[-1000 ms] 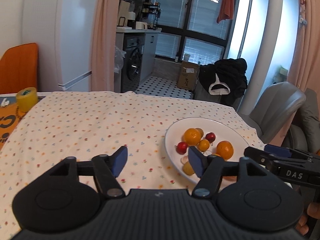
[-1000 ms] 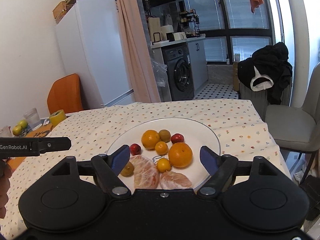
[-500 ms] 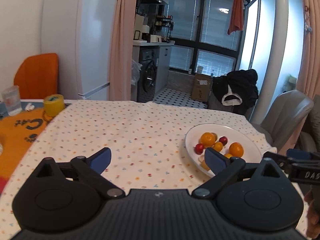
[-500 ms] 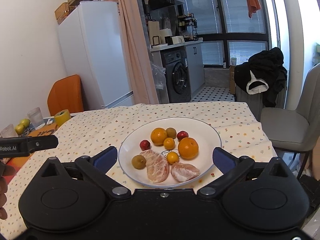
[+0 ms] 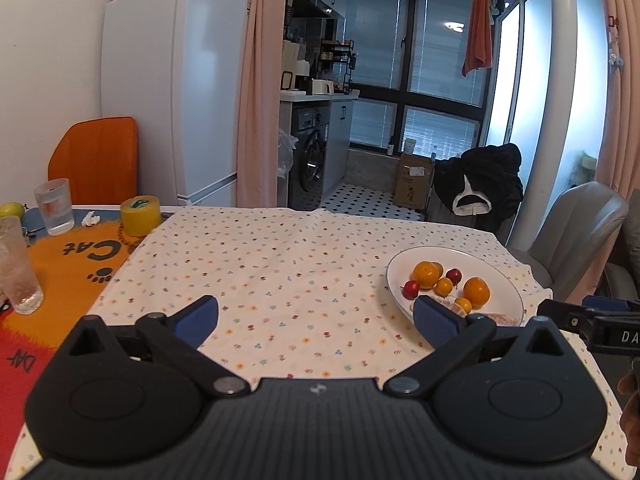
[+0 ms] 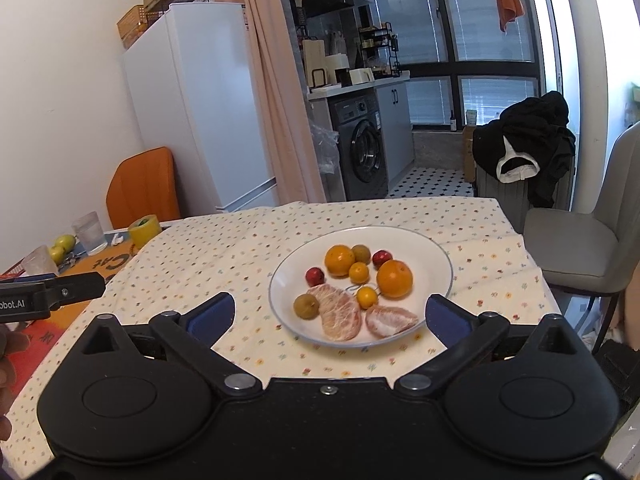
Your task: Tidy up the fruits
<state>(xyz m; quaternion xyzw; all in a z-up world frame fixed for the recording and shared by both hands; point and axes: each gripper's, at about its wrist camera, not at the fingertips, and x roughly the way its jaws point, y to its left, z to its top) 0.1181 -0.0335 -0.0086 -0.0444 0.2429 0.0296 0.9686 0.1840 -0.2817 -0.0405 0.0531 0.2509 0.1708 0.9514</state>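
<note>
You are holding each hand-held gripper, left (image 5: 316, 320) and right (image 6: 328, 316), wide open and empty while soft, squashy fruits (image 6: 352, 284) are sitting on the plate (image 6: 440, 256), so pinch round sides gently.

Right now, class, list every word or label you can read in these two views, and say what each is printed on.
"Cat": orange mat, beside a paw print.
"DA", cut off by the frame edge: right gripper's side.
"obot.AI", start cut off: left gripper's side.
Red characters on the orange mat's near corner: not legible.
Cardboard box label: too small to read.
</note>
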